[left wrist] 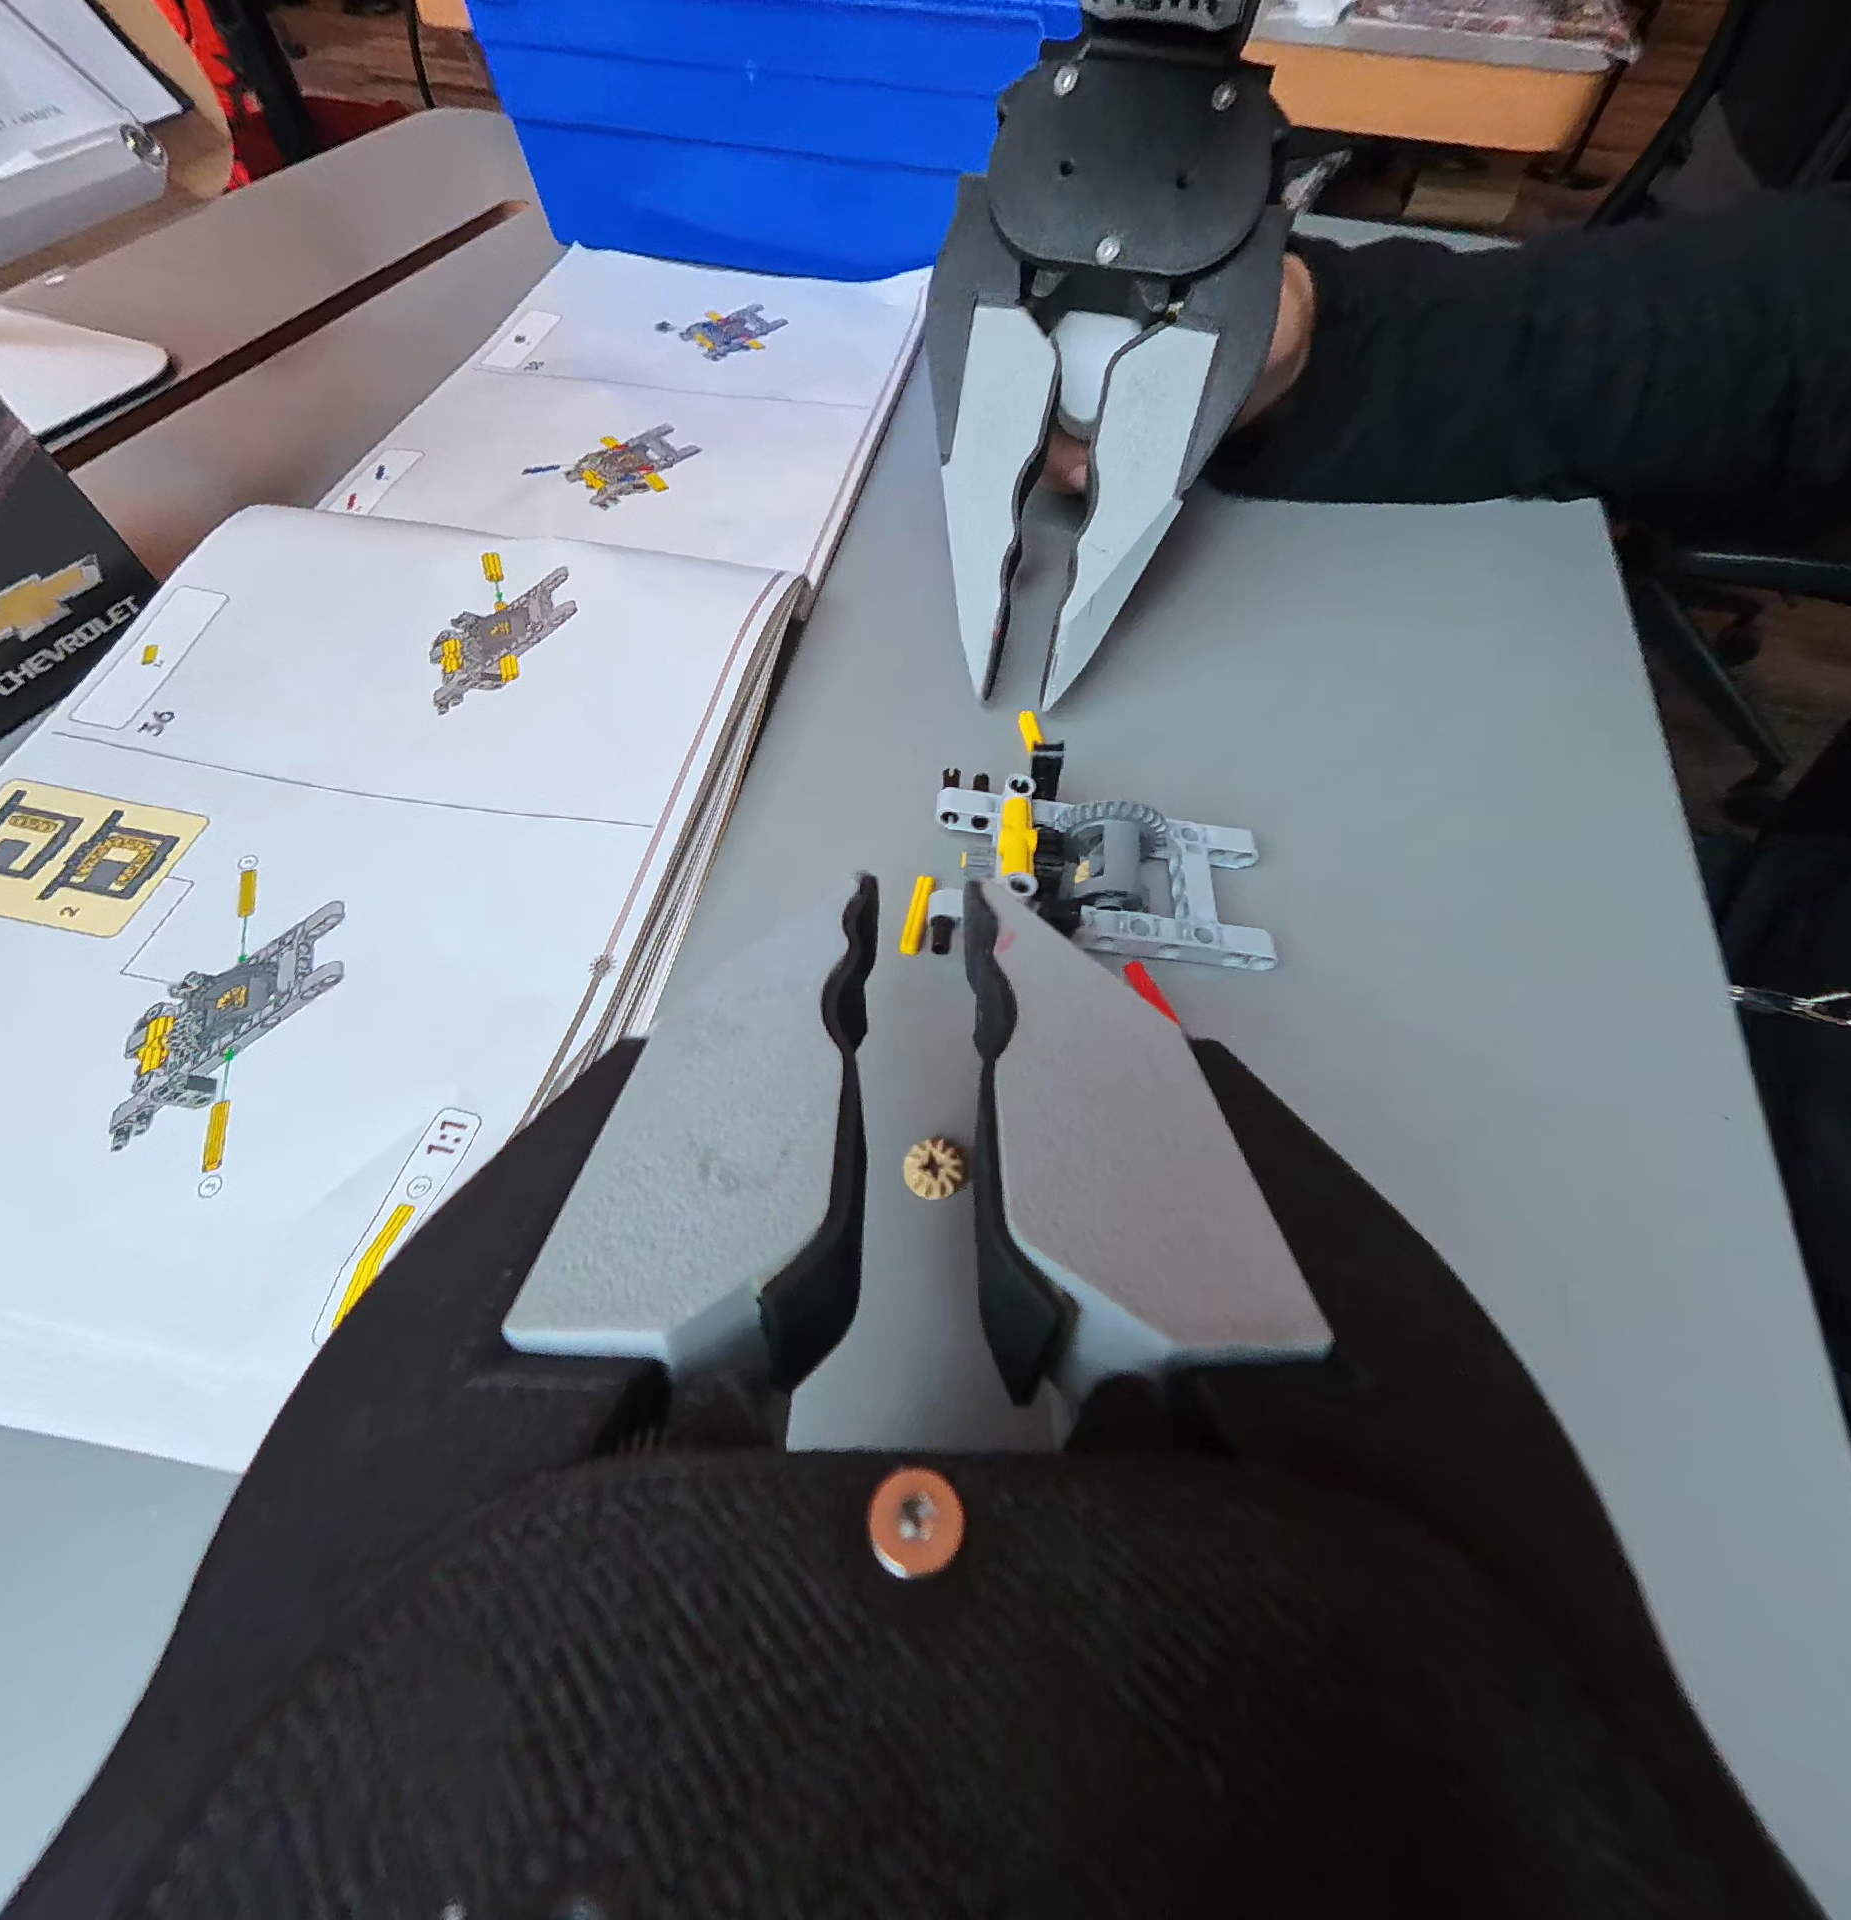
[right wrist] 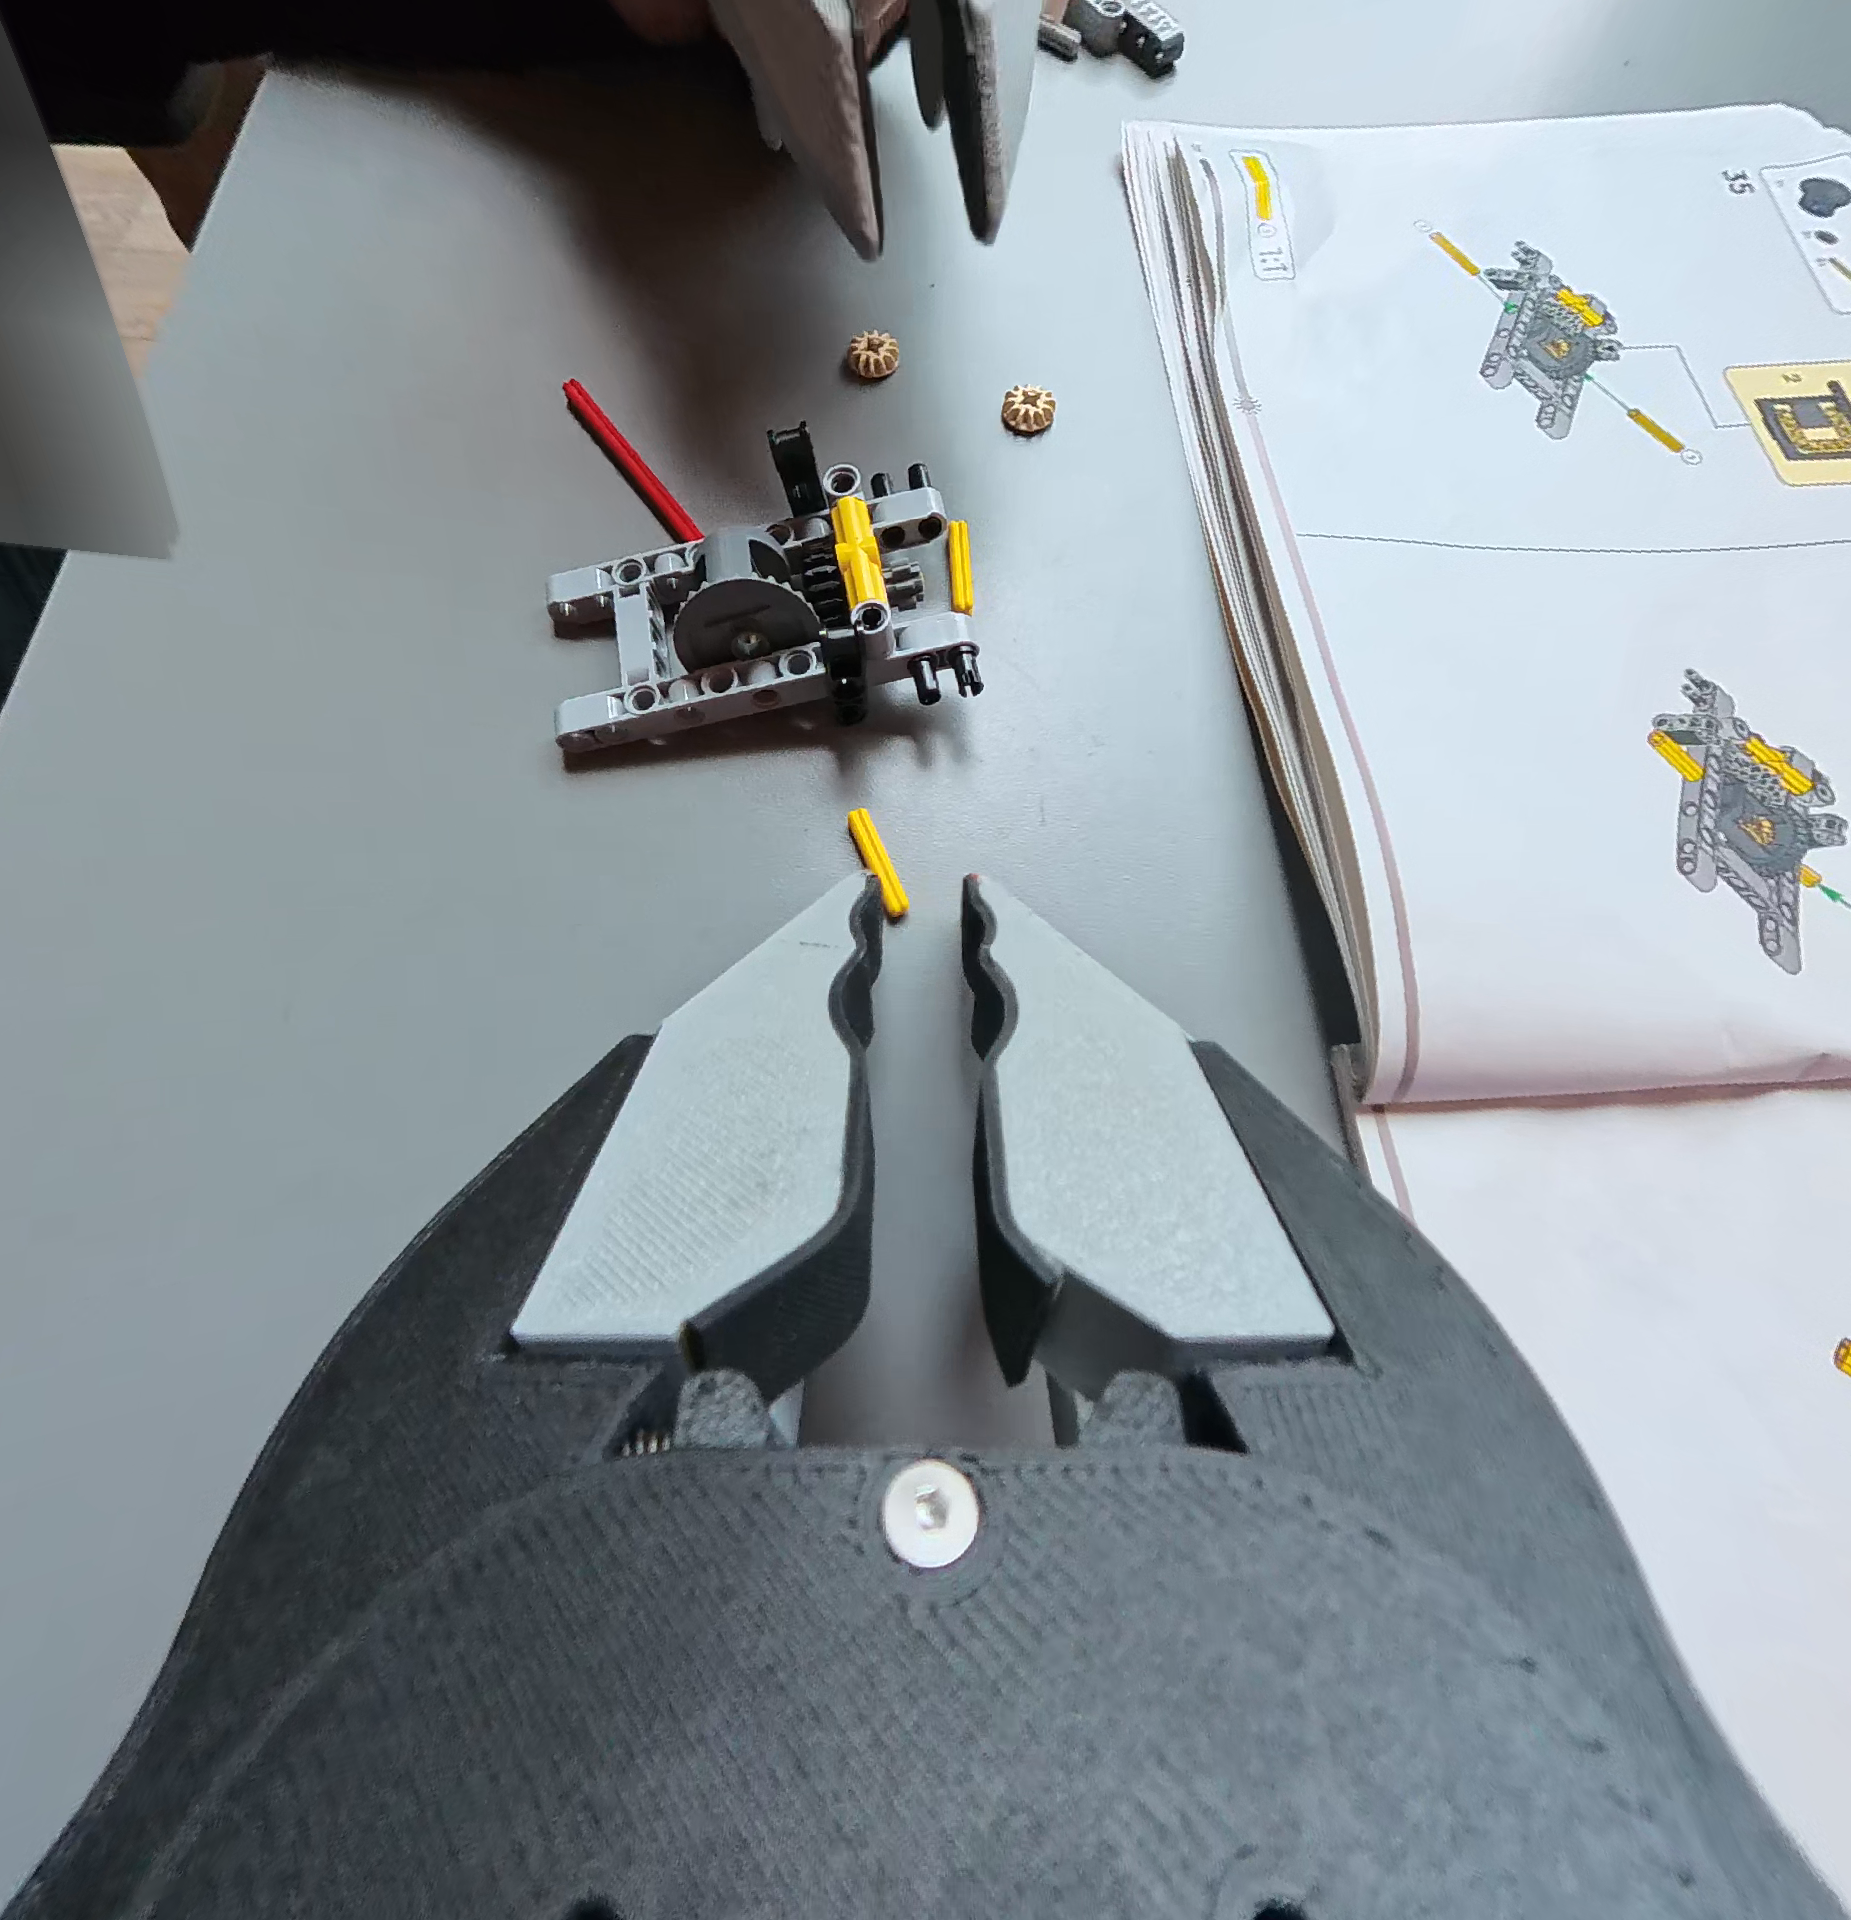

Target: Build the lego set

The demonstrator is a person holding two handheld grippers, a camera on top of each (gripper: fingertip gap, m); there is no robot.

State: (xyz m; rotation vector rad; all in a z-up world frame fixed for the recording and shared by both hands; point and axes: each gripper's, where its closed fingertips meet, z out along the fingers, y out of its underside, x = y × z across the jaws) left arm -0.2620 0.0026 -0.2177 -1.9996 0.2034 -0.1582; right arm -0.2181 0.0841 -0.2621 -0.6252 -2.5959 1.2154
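A partly built grey Lego frame (left wrist: 1108,862) with a round gear housing, yellow connectors and black pins lies on the grey table (left wrist: 1420,1143). It also shows in the right wrist view (right wrist: 755,623). My left gripper (left wrist: 921,899) is open and empty, its tips just short of the frame, over a short yellow axle (left wrist: 916,914). A tan gear (left wrist: 936,1166) lies on the table between its fingers. My right gripper (right wrist: 918,891) is open and empty, with another yellow axle (right wrist: 877,862) at its left fingertip. A red axle (right wrist: 630,462) lies beside the frame.
An open instruction booklet (left wrist: 381,831) lies along one side of the table (right wrist: 1575,623). A blue bin (left wrist: 755,135) stands behind it and a black box (left wrist: 38,623) beside it. Two tan gears (right wrist: 872,353) (right wrist: 1027,408) lie near the left gripper (right wrist: 926,239). About 11 cm separates my left fingertips from my right. The short yellow axle (left wrist: 916,914) is about 6 cm from my left fingertips. It turns up in the right wrist view (right wrist: 962,569) as well.
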